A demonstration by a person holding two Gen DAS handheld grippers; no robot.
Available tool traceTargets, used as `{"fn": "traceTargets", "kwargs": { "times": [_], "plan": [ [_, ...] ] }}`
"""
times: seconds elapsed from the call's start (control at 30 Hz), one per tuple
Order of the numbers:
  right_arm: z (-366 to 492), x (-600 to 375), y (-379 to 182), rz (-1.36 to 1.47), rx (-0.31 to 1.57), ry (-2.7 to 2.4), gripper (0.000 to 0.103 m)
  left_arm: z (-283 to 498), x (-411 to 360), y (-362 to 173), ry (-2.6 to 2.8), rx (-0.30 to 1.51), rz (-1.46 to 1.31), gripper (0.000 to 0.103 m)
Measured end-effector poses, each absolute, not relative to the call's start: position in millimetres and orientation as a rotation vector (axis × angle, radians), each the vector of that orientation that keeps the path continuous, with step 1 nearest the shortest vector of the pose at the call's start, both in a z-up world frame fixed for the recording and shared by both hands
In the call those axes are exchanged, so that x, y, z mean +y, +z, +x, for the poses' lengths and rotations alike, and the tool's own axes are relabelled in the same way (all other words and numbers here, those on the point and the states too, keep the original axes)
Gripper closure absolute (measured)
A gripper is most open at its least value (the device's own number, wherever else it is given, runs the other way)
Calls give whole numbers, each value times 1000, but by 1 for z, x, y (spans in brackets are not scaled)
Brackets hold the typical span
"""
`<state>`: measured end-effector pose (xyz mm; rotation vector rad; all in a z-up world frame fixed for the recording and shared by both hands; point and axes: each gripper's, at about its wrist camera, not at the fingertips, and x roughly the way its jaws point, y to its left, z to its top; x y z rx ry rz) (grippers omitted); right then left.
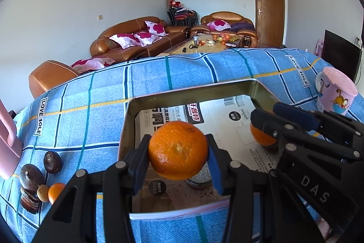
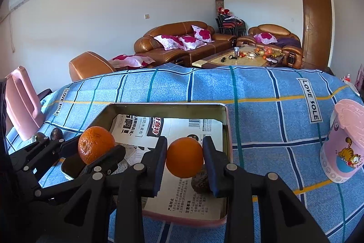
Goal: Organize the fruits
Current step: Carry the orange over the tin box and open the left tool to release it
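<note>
Covering the table (image 1: 159, 74), blue checked cloth (image 2: 261, 88).

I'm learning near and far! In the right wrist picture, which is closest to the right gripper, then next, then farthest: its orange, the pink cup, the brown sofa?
1. orange, between the right gripper fingers.
2. pink cup, off to the right on the table.
3. brown sofa, across the room.
</note>
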<state>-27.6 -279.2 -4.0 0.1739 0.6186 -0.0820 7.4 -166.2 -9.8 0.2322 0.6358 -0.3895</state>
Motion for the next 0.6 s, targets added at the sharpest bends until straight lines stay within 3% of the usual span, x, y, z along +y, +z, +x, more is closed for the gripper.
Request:
{"fn": "traceTargets", "kwargs": {
  "times": [0.13, 0.2, 0.23, 0.33, 0.4, 0.47, 0.53, 0.6],
  "plan": [
    [-33, -283, 1, 207, 586, -72, 66, 9, -166, -10, -385, 640, 232, 55],
    [-37, -284, 4, 219, 563, -71, 44, 9, -165, -10, -383, 642, 231, 55],
    [-39, -284, 6, 220, 547, -76, 39, 9, -165, -10, -381, 642, 231, 54],
    [-47, -285, 14, 212, 490, -111, 34, 9, -165, -10, -365, 638, 232, 52],
    [-50, -288, 16, 215, 467, -140, 34, 7, -163, -9, -351, 627, 231, 43],
    [-51, -293, 17, 233, 458, -156, 34, 6, -162, -8, -345, 616, 229, 20],
    [-53, -296, 17, 244, 445, -173, 34, 3, -160, -6, -338, 598, 225, 6],
    [-55, -297, 19, 240, 424, -189, 34, 0, -158, -3, -330, 576, 222, 0]
  ]
}}
